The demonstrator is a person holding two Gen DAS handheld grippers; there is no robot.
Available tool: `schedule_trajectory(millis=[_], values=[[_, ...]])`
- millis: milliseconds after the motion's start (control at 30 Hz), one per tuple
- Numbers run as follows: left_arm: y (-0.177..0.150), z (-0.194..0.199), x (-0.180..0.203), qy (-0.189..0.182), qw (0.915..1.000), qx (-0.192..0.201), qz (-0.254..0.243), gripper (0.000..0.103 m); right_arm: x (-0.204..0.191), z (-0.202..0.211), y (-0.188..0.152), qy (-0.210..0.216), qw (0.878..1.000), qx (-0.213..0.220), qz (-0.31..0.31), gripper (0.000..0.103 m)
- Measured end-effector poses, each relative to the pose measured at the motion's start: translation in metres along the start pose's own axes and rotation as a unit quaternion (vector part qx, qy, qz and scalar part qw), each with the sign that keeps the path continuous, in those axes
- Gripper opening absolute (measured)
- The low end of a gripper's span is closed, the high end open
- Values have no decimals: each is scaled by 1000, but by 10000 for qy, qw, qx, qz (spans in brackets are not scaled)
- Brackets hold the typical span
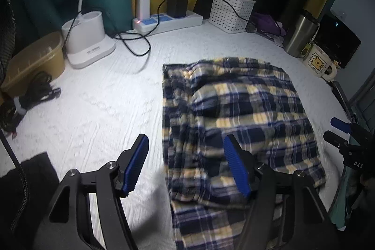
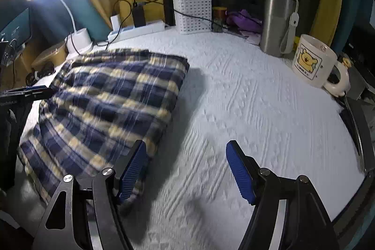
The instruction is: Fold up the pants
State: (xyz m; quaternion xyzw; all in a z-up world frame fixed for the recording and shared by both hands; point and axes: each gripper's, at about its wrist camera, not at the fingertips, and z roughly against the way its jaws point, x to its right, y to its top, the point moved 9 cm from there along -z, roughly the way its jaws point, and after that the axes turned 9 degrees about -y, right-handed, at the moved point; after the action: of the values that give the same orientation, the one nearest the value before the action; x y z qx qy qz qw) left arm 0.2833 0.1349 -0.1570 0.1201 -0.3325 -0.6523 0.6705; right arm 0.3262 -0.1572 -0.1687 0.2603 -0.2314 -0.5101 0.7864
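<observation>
Blue-padded fingers of the left gripper (image 1: 186, 165) sit closest to the lens, spread wide with nothing between them; its left pad hangs over bare white tabletop (image 1: 93, 109), its right pad over the plaid pants (image 1: 234, 109). Those pants lie folded into a rough rectangle, long axis running from the near edge away toward the white basket (image 1: 230, 12), so the left gripper straddles the bundle's left long edge. Farther right, the right gripper (image 2: 186, 168) is likewise wide open and empty; in its own view the pants (image 2: 110, 102) lie to its left, only its left pad overlapping the bundle's right edge. I judge both grippers about equally close, 1 on each long side, suiting a lengthwise or end-over-end fold next.
</observation>
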Motion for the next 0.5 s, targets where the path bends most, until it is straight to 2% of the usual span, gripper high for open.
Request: schedule_trajectory(millis=[200, 367, 500], values=[[15, -16, 2, 13, 9999, -53, -99, 67, 2, -10, 22, 93, 9998, 109, -102, 72], [25, -34, -1, 48, 9995, -186, -241, 67, 2, -26, 28, 180, 9997, 25, -132, 73], [31, -47, -7, -23, 9995, -270, -177, 67, 1, -40, 34, 257, 9995, -32, -168, 82]])
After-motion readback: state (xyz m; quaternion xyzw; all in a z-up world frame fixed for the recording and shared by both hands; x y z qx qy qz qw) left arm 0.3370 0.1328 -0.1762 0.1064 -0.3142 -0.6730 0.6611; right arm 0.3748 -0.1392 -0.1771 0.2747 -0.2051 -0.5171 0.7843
